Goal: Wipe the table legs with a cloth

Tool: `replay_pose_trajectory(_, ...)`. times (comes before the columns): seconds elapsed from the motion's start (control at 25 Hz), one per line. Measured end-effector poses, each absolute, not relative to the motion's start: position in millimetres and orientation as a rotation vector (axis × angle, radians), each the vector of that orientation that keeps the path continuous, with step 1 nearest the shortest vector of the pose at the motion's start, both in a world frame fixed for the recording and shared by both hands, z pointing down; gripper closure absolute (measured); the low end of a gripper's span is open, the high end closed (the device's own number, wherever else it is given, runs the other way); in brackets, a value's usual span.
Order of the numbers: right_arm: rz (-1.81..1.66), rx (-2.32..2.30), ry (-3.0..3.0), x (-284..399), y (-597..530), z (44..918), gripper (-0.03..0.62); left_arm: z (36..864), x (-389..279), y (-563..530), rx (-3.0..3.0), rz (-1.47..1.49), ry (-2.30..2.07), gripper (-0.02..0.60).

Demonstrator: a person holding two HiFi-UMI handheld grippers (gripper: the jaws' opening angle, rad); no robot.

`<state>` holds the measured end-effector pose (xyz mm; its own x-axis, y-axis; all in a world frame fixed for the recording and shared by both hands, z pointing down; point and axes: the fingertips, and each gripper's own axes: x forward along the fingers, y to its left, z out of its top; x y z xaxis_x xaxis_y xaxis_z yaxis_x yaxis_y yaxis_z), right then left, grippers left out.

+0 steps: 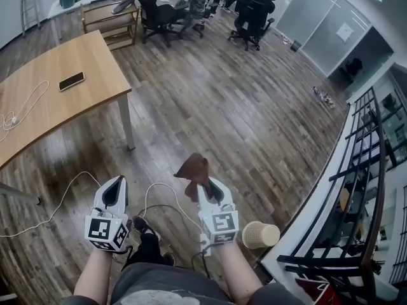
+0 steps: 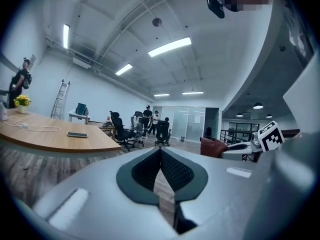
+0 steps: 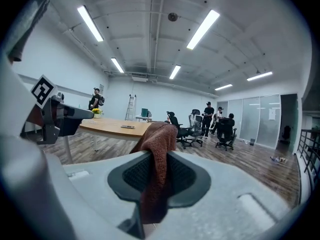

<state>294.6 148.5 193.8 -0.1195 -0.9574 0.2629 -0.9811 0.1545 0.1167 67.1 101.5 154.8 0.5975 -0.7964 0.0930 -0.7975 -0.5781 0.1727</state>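
An open office: a long wooden table [image 1: 70,57] at ten o'clock, swivel chairs [image 1: 156,11] at twelve, glass partitions [image 1: 321,19] at two.

Open floor [image 1: 222,107] ahead, table leg [image 1: 127,122] left

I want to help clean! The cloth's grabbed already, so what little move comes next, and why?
Probably carry the right gripper forward and left to the nearest table leg: its jaws are shut on the brown cloth, but the leg stands well apart from it.
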Motion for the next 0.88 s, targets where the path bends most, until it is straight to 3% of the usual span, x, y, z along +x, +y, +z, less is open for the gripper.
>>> replay_pose_trajectory(0.36, 0.124, 1.763, -2.293, 251, 207, 190, 0.528, 134, 36, 188, 2.588, 0.015, -1.454, 0.561)
replay_pose_trajectory(0.88, 0.151, 1.805, -2.300, 210, 239, 184, 0.528, 139, 0, 215, 2.573, 0.018, -1.401, 0.561)
